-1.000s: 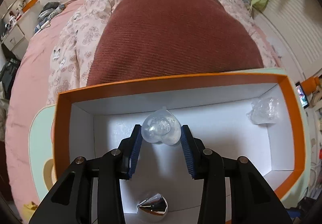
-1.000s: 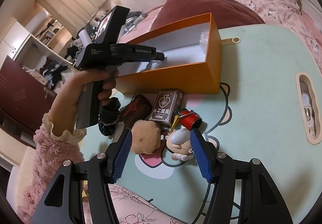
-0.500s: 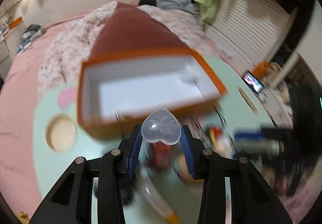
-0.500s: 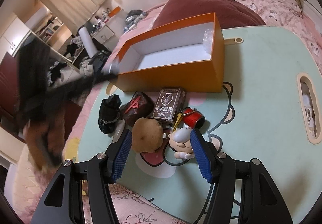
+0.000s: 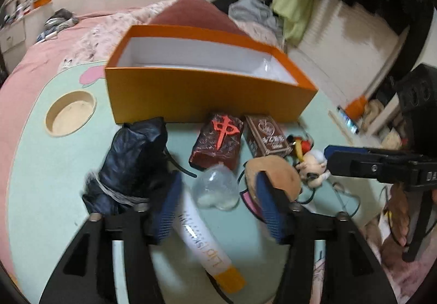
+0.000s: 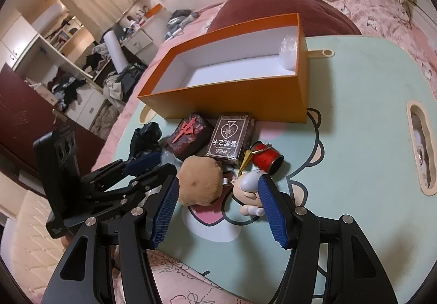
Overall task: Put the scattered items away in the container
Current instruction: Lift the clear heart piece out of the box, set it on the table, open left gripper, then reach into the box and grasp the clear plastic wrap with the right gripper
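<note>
Clear plastic heart (image 5: 215,186) lies at lower centre between the left gripper (image 5: 217,205)'s opening jaws, unheld, orange box (image 5: 202,96) beyond; right gripper (image 6: 218,205) gapes empty.

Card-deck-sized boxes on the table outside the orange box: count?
2. The red-character box lies just before the orange box; the spade card box sits right beside it. Others may be hidden behind the clutter.

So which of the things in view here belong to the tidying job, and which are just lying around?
Job:
orange box
clear heart
red mahjong block
card deck
brown plush
red spool
figurine
tube
black pouch

Lying about:
maroon pillow
clothes pile
</note>
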Action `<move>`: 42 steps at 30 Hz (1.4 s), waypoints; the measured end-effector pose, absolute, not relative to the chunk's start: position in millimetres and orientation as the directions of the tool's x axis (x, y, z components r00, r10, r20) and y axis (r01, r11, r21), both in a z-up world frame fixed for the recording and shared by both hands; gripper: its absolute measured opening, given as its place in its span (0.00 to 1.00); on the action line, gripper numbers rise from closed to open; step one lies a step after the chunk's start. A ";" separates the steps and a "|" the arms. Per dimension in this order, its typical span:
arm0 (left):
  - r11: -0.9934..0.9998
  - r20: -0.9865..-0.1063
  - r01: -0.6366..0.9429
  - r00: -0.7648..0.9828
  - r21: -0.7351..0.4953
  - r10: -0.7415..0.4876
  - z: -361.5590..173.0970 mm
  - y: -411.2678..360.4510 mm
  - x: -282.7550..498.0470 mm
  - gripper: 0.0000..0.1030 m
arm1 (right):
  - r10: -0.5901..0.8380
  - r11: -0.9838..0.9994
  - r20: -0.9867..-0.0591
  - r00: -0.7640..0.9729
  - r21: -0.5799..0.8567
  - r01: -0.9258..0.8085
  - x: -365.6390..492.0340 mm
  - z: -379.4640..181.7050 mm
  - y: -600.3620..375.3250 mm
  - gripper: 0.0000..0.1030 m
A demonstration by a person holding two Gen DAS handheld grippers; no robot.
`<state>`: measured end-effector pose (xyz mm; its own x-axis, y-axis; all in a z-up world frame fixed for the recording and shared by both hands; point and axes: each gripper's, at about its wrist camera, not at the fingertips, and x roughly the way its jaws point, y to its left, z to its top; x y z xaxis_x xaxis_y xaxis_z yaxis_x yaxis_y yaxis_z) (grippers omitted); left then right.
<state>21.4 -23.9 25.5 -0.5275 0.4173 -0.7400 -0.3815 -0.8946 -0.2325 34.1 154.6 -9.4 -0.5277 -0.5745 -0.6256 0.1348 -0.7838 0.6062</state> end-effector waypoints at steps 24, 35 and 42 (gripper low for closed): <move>-0.922 -0.581 -0.268 -0.718 -0.278 0.384 21.6 -67.5 65.2 0.72 | 0.060 -0.997 -0.932 -0.358 -0.072 0.019 -146.1 17.3 124.1 0.15; -0.912 -0.538 -0.216 -0.751 -0.348 0.383 24.9 -88.2 66.0 0.72 | 0.053 -0.997 -0.936 -0.349 -0.066 0.027 -146.6 -0.7 125.5 0.10; -0.937 -0.519 -0.091 -0.813 -0.339 0.266 26.3 -103.3 68.4 0.72 | -0.158 -0.987 -0.837 -0.524 0.132 0.086 -89.6 60.5 134.2 0.10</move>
<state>68.4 -103.3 26.3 -0.8125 0.2663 -0.5186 -0.0907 -0.9365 -0.3387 -89.6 134.2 60.5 -0.5239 -0.1577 -0.8371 0.0863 -0.9875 0.1321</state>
